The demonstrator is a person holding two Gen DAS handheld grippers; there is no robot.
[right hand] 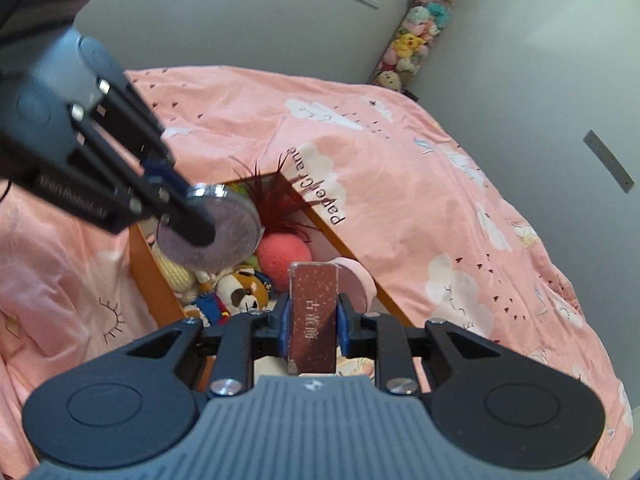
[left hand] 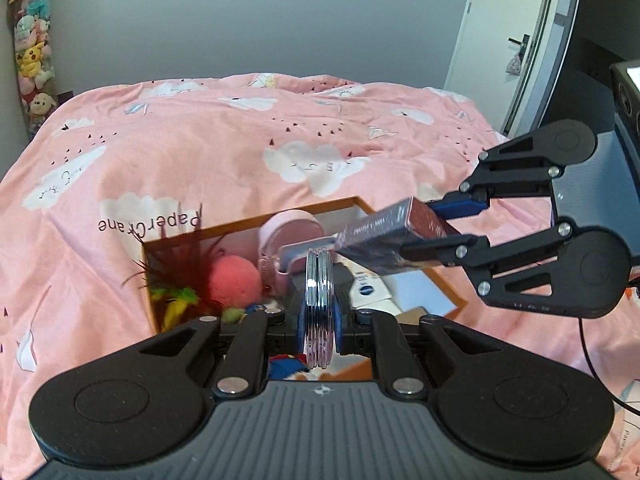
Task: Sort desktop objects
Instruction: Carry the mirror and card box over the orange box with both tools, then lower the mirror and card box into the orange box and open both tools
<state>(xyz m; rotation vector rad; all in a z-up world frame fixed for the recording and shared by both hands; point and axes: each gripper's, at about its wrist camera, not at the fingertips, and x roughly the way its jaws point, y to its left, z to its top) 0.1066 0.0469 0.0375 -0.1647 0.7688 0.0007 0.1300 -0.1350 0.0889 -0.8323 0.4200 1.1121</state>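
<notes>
Nearest the left wrist camera, the left gripper clamps a round chrome-rimmed compact on edge. Beside it, the right gripper grips a maroon sleeved box printed with pale characters I cannot read. Below both sits an orange-rimmed box holding a pink foam ball, a red feather toy, a plush dog and a pink jar; its near contents are hidden. Beyond spreads a pink cloud-print duvet reading "PaperCrane", then grey wall, a plush-filled tube and a white door.
</notes>
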